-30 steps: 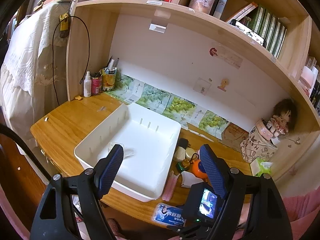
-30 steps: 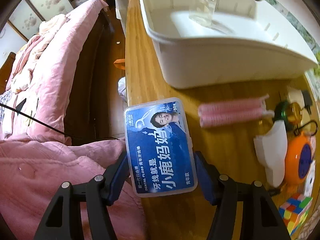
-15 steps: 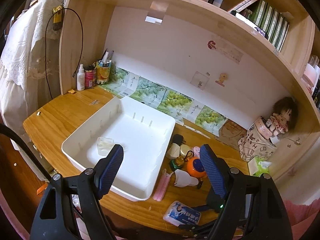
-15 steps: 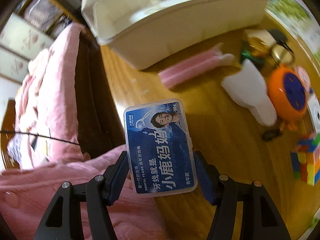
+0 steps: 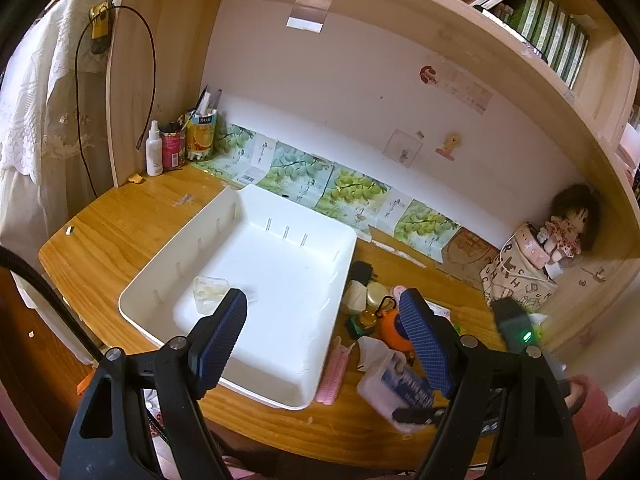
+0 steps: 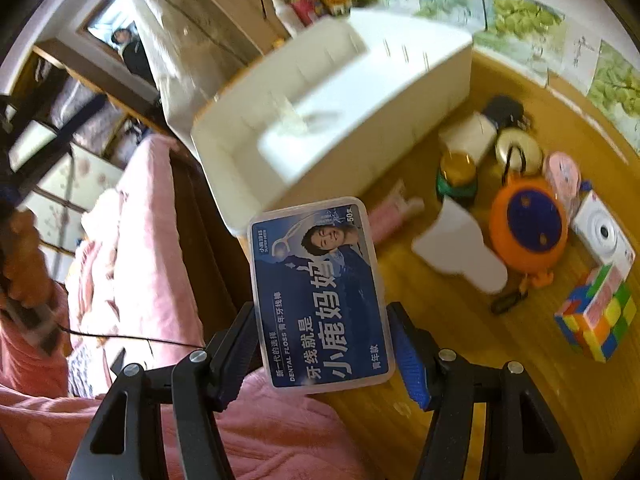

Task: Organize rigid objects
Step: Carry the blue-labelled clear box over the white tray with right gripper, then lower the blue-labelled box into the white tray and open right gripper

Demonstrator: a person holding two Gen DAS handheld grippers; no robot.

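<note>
Your right gripper [image 6: 322, 354] pinches the dental floss box [image 6: 320, 292] by its long sides, lifted off the desk [image 6: 460, 344] near its front edge. Your left gripper [image 5: 324, 342] hangs with jaws spread and nothing between them, above the white bin [image 5: 248, 220]. Only 1 small clear container [image 5: 208, 290] lies in the bin, so the task looks barely begun: the orange round gadget [image 6: 530, 230], puzzle cube [image 6: 596, 316], pink roller [image 6: 394, 210] and other small things wait beside it. The box label reads "DENTAL FLOSS", "SUPER DEER" and "50".
</note>
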